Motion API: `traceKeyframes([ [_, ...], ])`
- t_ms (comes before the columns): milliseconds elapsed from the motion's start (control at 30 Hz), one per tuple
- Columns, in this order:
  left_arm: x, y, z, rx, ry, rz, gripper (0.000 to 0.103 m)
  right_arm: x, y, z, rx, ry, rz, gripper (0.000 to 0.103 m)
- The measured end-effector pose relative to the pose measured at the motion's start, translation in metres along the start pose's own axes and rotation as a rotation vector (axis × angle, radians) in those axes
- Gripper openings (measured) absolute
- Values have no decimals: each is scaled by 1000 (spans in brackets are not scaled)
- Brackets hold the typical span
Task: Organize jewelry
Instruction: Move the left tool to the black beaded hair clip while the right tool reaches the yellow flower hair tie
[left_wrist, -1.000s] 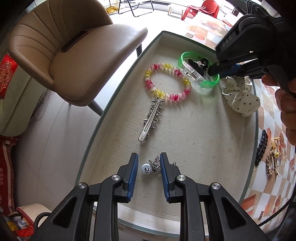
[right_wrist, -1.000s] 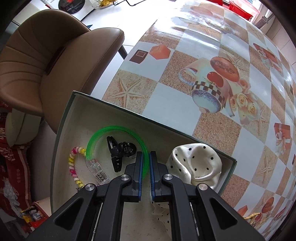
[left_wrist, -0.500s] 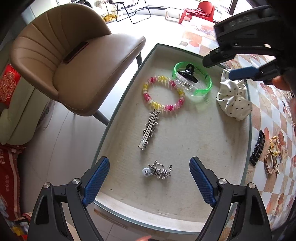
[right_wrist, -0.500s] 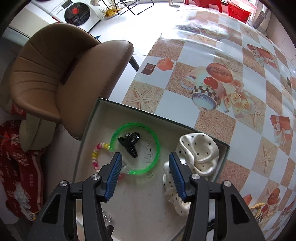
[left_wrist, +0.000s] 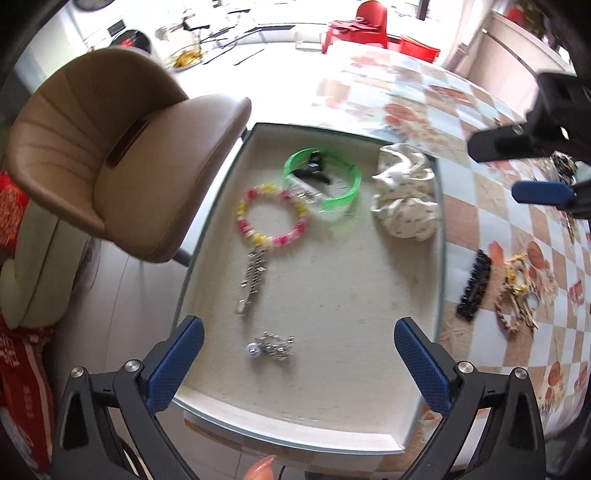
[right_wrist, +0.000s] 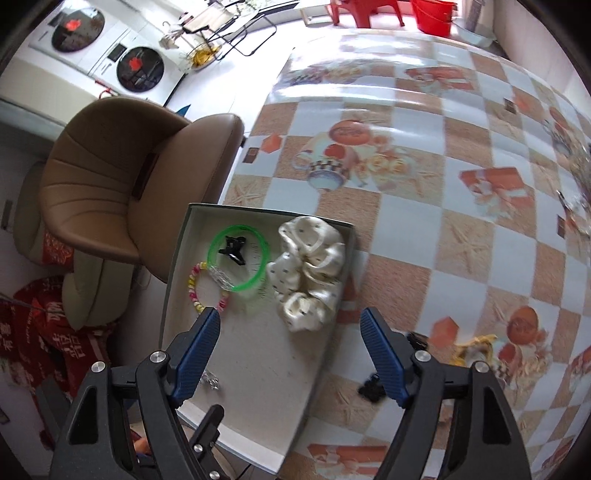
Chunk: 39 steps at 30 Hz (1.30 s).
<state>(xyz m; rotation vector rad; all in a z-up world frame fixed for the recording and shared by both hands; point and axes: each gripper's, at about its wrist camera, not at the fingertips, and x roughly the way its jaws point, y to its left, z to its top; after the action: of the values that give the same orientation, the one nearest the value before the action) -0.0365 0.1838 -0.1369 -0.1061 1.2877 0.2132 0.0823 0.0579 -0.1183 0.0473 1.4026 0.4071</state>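
Observation:
A shallow beige tray (left_wrist: 332, 413) holds a green bangle (left_wrist: 347, 194) with a black claw clip (left_wrist: 314, 170) inside it, a pink and yellow bead bracelet (left_wrist: 271, 218), a silver spiked hair clip (left_wrist: 253, 280), a silver pearl brooch (left_wrist: 271, 347) and a white dotted scrunchie (left_wrist: 404, 195). My left gripper (left_wrist: 299, 363) is open and empty above the brooch. My right gripper (right_wrist: 290, 354) is open and empty above the tray (right_wrist: 258, 354); the bangle (right_wrist: 238, 258) and scrunchie (right_wrist: 308, 269) lie ahead of it.
On the patterned tablecloth (left_wrist: 517, 236) right of the tray lie a black hair comb (left_wrist: 474, 284) and a yellow rope ornament (left_wrist: 515, 291); the ornament also shows in the right wrist view (right_wrist: 474, 350). A brown chair (left_wrist: 122, 155) stands left of the table.
Both grippers opened and rose away from the tray. The left let go of the pearl brooch; the right released the green bangle, which now lies flat.

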Motion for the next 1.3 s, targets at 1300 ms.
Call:
traceKeyframes([
  [1300,10,-165,4,253,45,-110,97,18,-162,-41,-150,92,-294,67],
])
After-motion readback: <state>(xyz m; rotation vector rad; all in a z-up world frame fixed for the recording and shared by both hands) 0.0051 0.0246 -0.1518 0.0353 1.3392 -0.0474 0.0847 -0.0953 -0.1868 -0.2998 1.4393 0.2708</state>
